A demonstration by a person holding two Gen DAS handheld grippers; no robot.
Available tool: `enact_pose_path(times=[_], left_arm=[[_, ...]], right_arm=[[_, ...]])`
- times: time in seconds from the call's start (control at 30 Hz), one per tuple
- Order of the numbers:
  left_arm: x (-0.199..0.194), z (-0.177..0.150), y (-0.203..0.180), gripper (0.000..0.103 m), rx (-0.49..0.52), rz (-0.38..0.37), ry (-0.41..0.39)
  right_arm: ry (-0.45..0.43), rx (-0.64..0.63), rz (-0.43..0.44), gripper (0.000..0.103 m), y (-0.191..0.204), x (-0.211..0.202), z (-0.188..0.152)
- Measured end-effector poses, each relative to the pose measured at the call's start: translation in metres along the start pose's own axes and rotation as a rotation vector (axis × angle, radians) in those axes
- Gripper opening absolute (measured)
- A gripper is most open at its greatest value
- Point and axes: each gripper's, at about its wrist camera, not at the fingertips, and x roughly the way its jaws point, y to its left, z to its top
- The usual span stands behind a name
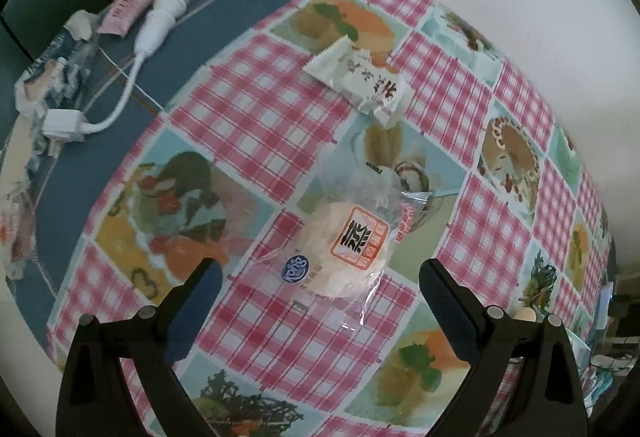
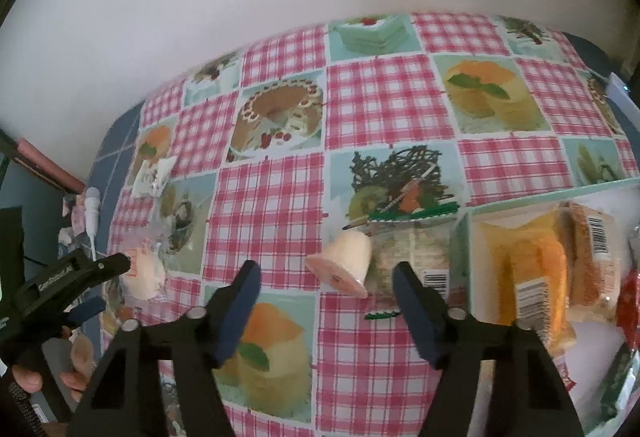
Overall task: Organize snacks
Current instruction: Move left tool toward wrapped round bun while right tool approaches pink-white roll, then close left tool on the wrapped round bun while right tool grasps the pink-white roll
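Observation:
In the left wrist view a round rice cracker in a clear wrapper [image 1: 346, 249] lies on the checked tablecloth, between and just beyond my open left gripper [image 1: 320, 289]. A white snack packet [image 1: 360, 79] lies farther back. In the right wrist view my open right gripper [image 2: 326, 285] hovers close in front of a pink jelly cup [image 2: 346, 265] lying on its side. Beside it a clear-wrapped snack [image 2: 416, 257] rests against a white tray [image 2: 476, 257] holding orange cake packs [image 2: 528, 269]. The left gripper [image 2: 92, 269] shows at the far left by the cracker [image 2: 146, 275].
A white cable with adapter [image 1: 132, 57], a pink tube [image 1: 128, 3] and torn wrappers [image 1: 52, 73] lie on the blue cloth at the table's left. A white wall stands behind the table. A red packet [image 2: 630, 301] lies at the tray's right edge.

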Motion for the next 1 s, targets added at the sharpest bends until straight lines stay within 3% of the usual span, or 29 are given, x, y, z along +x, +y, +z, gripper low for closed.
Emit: enact_pose_path(times=[0.33,0.5,0.67,0.8,0.97,1.0], left_arm=[[0.021,0.01,-0.004,0.099,0.064,0.022,-0.028],[0.03,0.014,-0.008,0.099,0.096,0.032,-0.033],[0.038,0.013,-0.016,0.097,0.121,0.056,-0.019],[0.042,0.014,-0.02,0.085,0.13,0.073,-0.01],[0.043,0.011,-0.019,0.08,0.125,0.073,-0.009],[0.042,0.011,-0.019,0.072,0.125,0.072,-0.011]], right_arm=[[0.034,-0.025,-0.037,0.07,0.006,0.034,-0.004],[0.019,-0.057,-0.069,0.057,0.013,0.038,-0.002],[0.036,-0.062,-0.082,0.054,0.014,0.046,-0.001],[0.054,-0.041,-0.086,0.053,0.01,0.055,-0.003],[0.054,-0.013,-0.049,0.053,0.008,0.055,0.001],[0.058,0.0,-0.04,0.053,0.006,0.056,0.002]])
